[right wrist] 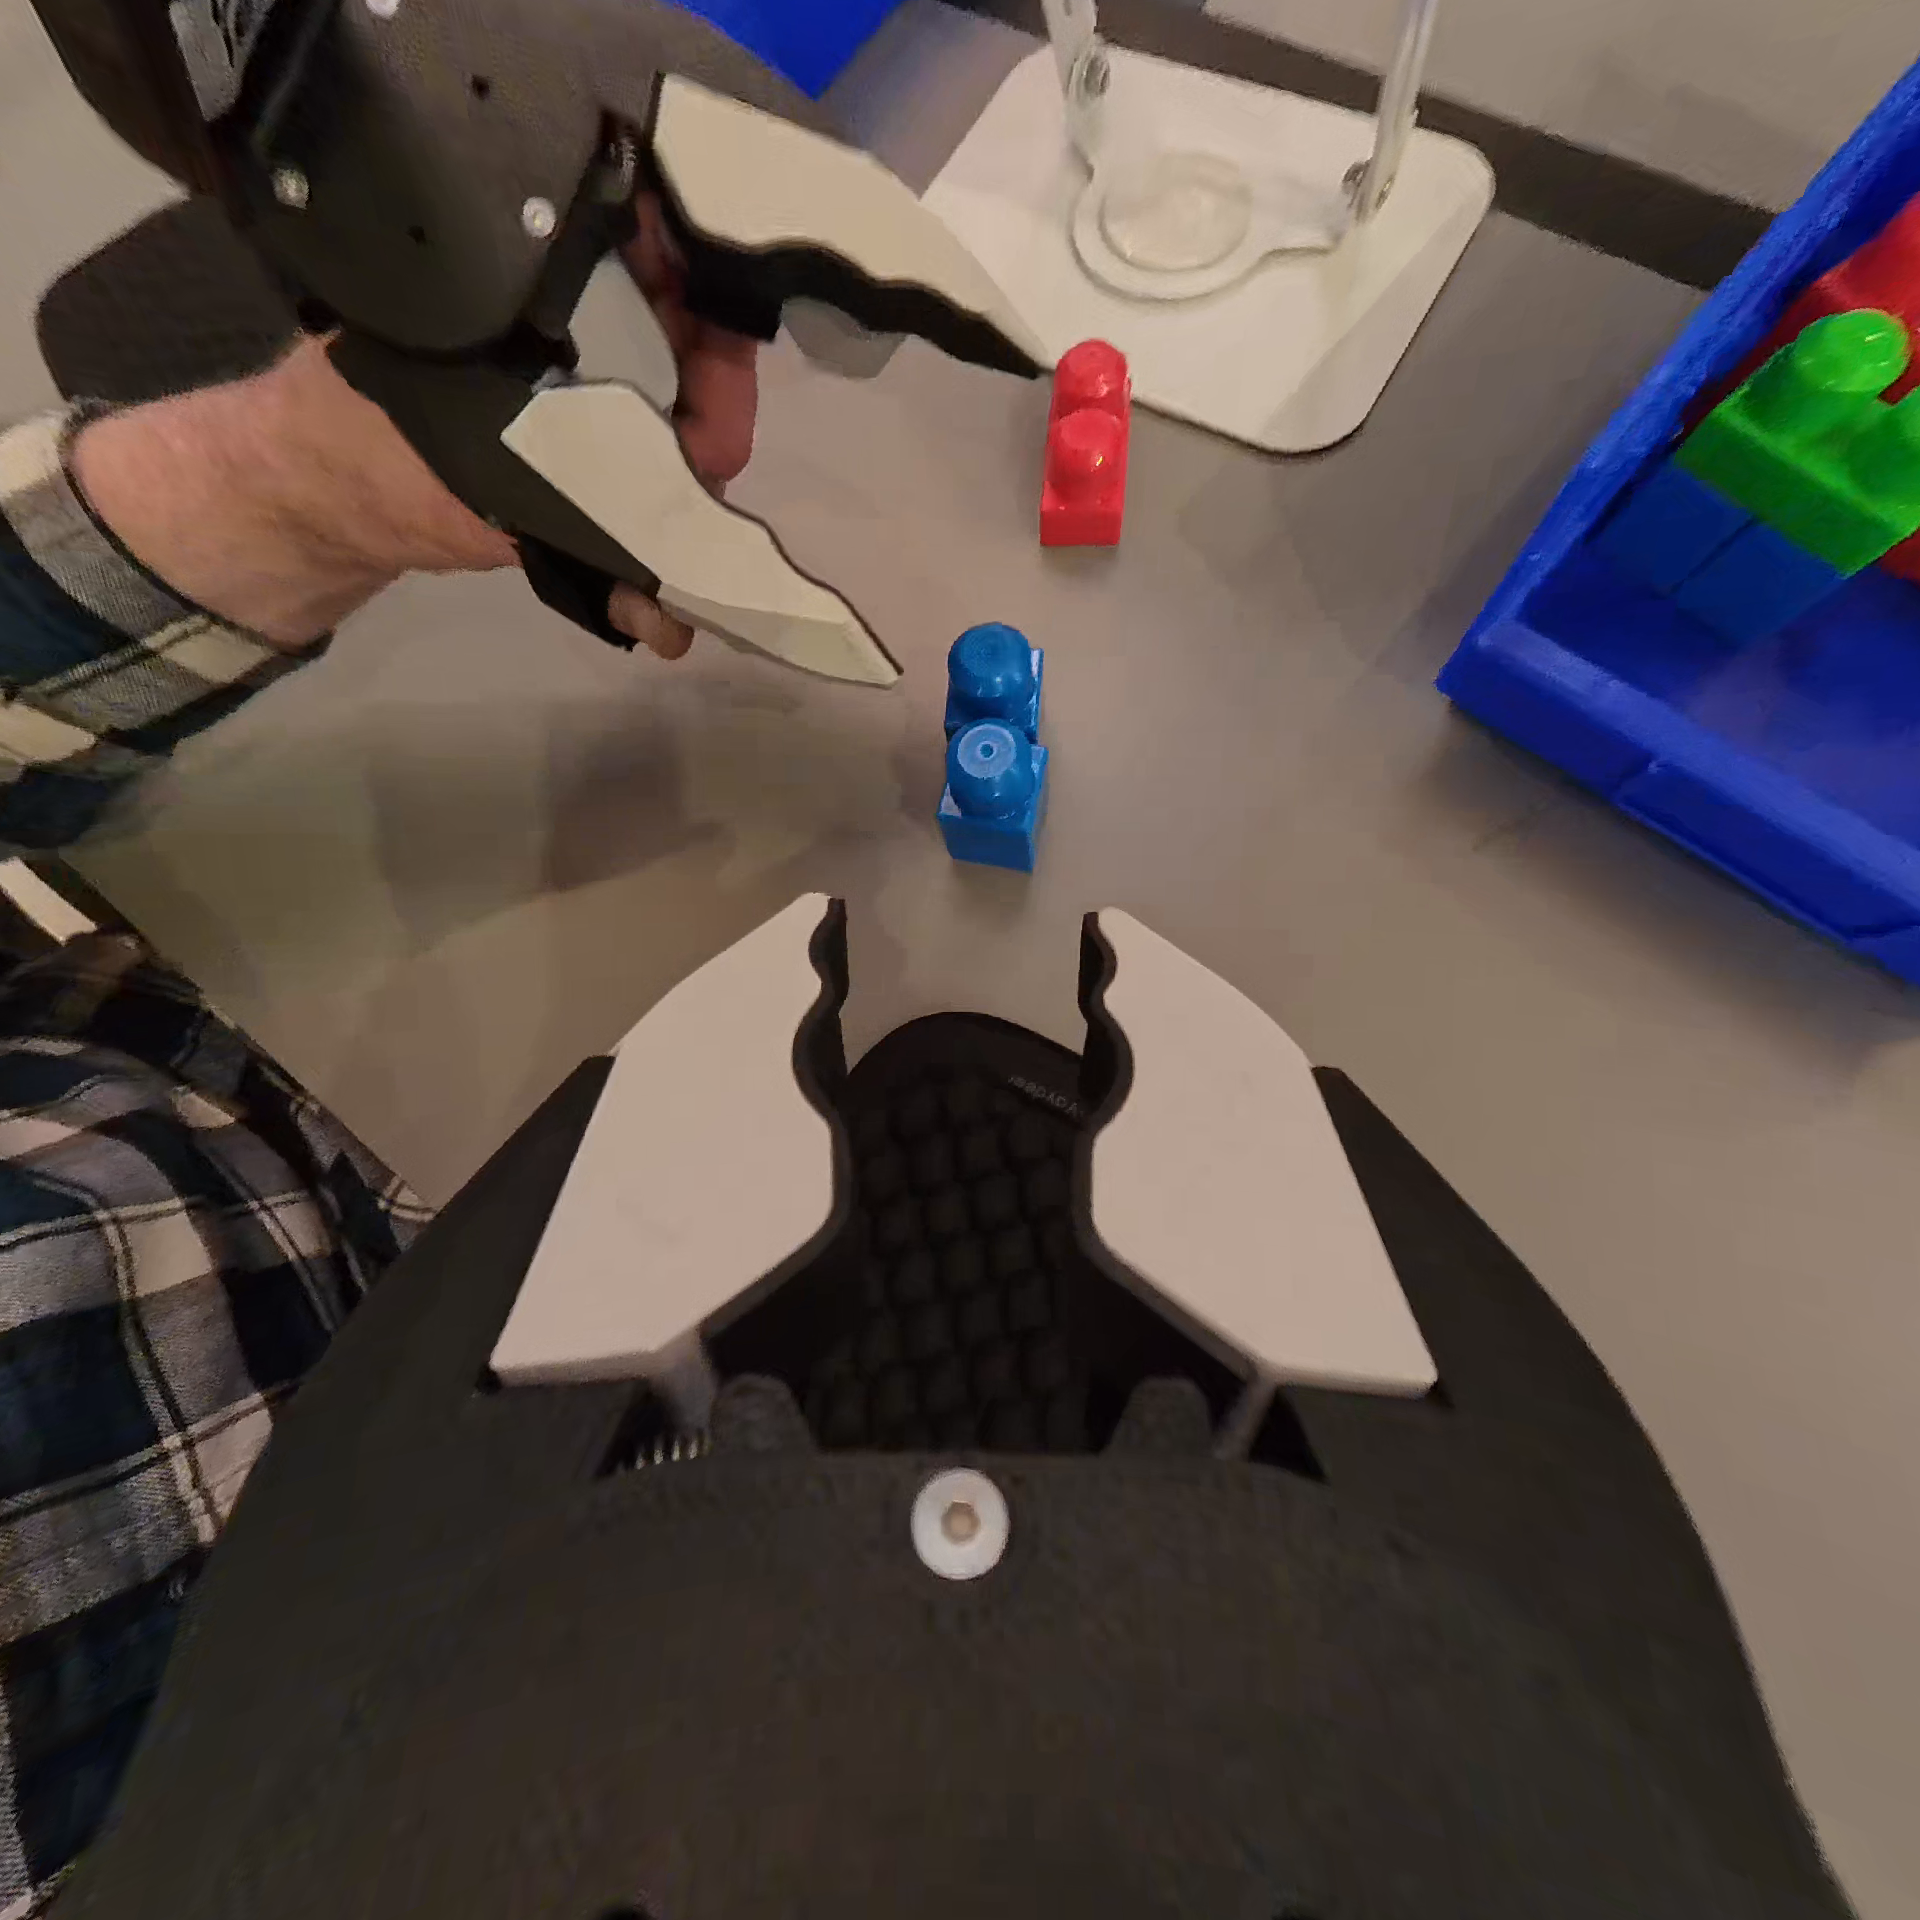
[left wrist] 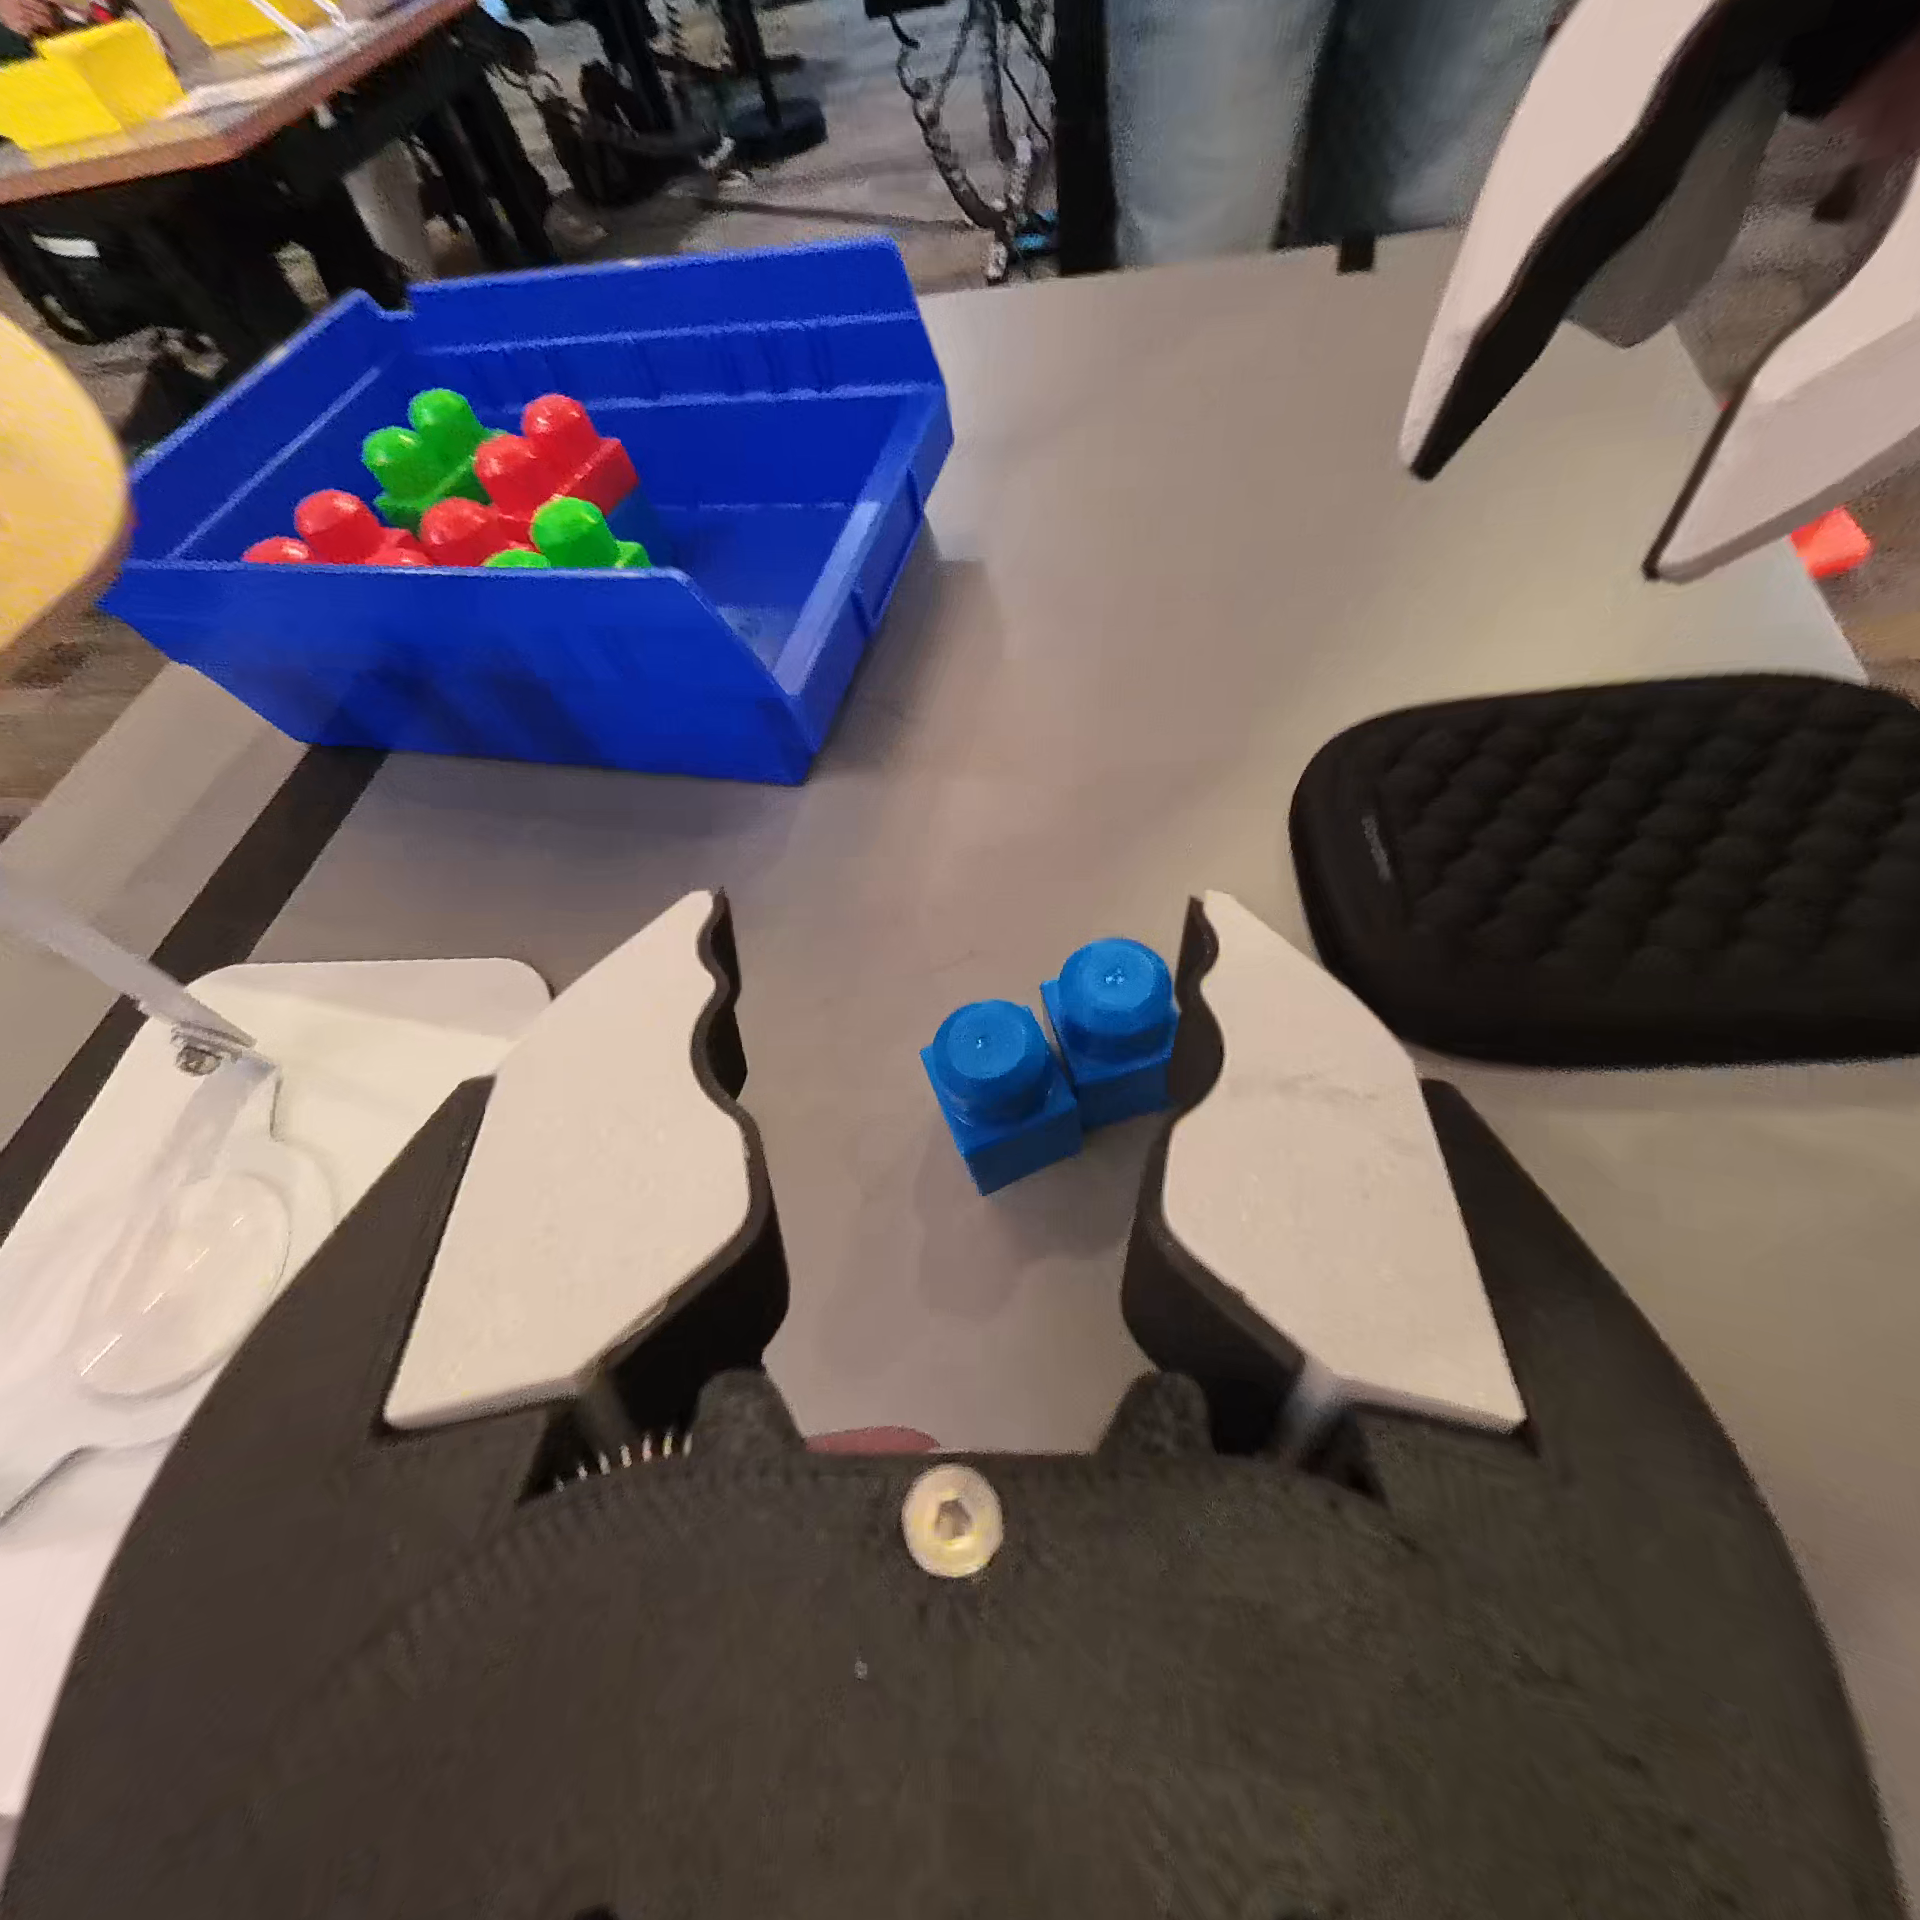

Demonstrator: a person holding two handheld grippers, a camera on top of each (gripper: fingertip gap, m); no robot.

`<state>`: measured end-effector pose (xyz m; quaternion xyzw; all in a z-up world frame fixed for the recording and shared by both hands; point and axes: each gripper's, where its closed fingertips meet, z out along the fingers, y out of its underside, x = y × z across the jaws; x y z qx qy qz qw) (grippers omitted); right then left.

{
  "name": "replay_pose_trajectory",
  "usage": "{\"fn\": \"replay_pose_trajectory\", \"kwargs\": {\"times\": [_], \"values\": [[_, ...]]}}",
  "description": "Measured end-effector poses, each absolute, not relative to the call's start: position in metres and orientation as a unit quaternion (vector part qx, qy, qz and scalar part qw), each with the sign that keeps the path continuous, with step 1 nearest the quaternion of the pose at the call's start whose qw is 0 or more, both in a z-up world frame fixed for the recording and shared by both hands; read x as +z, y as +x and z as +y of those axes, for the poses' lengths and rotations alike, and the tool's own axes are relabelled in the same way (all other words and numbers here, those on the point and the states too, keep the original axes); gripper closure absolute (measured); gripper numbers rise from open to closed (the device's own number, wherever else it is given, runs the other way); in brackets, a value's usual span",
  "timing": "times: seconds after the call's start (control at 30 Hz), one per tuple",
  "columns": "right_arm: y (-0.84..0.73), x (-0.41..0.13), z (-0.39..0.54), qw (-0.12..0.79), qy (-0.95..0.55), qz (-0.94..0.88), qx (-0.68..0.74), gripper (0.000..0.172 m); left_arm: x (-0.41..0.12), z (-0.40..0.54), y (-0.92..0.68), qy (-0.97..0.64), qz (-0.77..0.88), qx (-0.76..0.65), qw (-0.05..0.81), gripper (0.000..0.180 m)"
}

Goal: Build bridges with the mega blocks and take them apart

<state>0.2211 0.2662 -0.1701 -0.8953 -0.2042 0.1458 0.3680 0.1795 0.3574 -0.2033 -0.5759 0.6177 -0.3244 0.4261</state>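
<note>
Two small blue blocks (left wrist: pixel 1049 1060) stand mid-bench, light, hard, slick plastic; best pinched across flat sides. Left tongs (left wrist: pixel 961 1003) gape around them, unpressed; right tongs (right wrist: pixel 961 971) half-open, empty.

Both wrist views look steeply down, close, from opposite sides, sharing the blue blocks (left wrist: pixel 1049 1060) and blue bin (right wrist: pixel 1683 665).

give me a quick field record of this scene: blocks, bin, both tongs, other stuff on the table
table: grey top
blue blocks: two single-stud blocks standing side by side on the table
red block: two-stud block alone on the table, near the white stand base
bin: blue bin holding red and green blocks
left tongs: open, around the blue blocks, not gripping
right tongs: open, empty, above the black pad
</note>
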Motion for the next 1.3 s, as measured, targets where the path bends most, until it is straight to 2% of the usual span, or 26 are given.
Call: {"fn": "replay_pose_trajectory", "kwargs": {"times": [0.17, 0.63, 0.97, 1.17, 1.3], "values": [[0.244, -0.156, 0.268, 0.388, -0.893, -0.184, 0.135, 0.128, -0.200, 0.357, 0.165, -0.606, 0.558, -0.332, 0.460, 0.095], [0.252, -0.159, 0.288, 0.393, -0.889, -0.176, 0.157, 0.126, -0.243, 0.341, 0.151, -0.676, 0.523, -0.290, 0.430, 0.072], [0.249, -0.200, 0.310, 0.329, -0.907, -0.199, 0.172, 0.128, -0.259, 0.325, 0.151, -0.709, 0.504, -0.271, 0.412, 0.072], [0.245, -0.234, 0.321, 0.276, -0.925, -0.216, 0.149, 0.136, -0.268, 0.330, 0.168, -0.724, 0.492, -0.241, 0.420, 0.073], [0.239, -0.255, 0.337, 0.284, -0.926, -0.212, 0.127, 0.146, -0.284, 0.337, 0.174, -0.746, 0.489, -0.234, 0.387, 0.077]]}}
